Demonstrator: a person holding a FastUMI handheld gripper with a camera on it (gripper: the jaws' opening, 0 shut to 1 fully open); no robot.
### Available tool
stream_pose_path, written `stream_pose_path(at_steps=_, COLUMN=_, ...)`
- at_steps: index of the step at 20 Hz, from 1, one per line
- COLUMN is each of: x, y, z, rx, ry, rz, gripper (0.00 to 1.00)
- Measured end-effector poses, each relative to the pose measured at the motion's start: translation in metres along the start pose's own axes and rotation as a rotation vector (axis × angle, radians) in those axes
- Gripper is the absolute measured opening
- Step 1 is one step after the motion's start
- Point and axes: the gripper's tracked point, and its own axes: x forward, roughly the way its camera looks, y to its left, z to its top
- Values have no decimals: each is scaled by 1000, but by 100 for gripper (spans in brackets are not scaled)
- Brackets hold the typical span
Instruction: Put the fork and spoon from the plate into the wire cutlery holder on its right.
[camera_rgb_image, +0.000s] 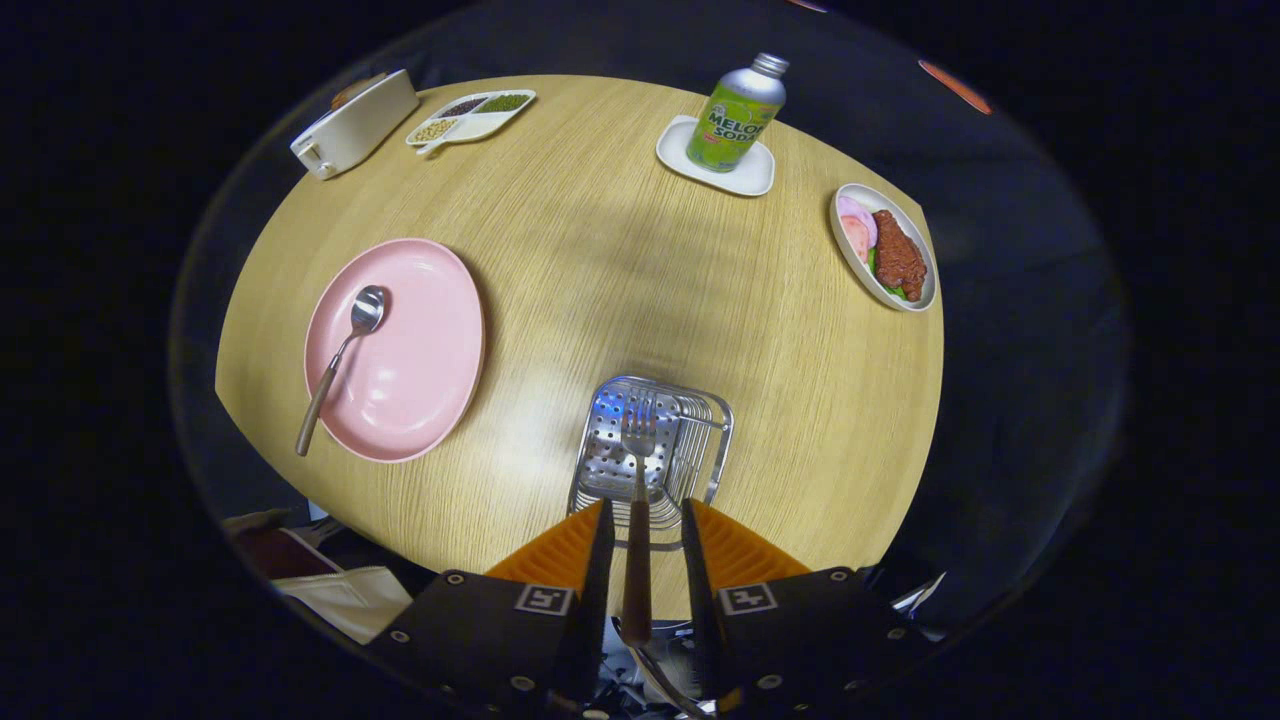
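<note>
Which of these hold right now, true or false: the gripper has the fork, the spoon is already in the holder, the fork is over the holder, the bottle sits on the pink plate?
1. The gripper holds the fork by its handle. True.
2. The spoon is in the wire cutlery holder. False: it lies on the pink plate, handle past the rim.
3. The fork's tines are over the holder. True.
4. The soda bottle stands on the pink plate. False: it stands on a small white tray across the table.
</note>
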Motion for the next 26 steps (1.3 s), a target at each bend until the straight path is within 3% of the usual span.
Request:
stream_pose_path(at_steps=5, x=-16, y=5, z=4, rx=46, ry=-94, rz=-9, gripper=63)
stream_pose_path(at_steps=8, x=-31, y=12, z=15, rx=98, ry=-181, rz=-12, gripper=89)
stream_pose_path(at_steps=10, x=-41, y=20, z=20, rx=109, ry=-237, rz=-10, gripper=97)
stream_pose_path(at_steps=14, x=-60, y=35, z=33, rx=126, ry=-351, rz=-52, gripper=100)
stream_pose_path(at_steps=26, x=-51, y=156, z=61, rx=236, ry=-555, rz=6, gripper=100)
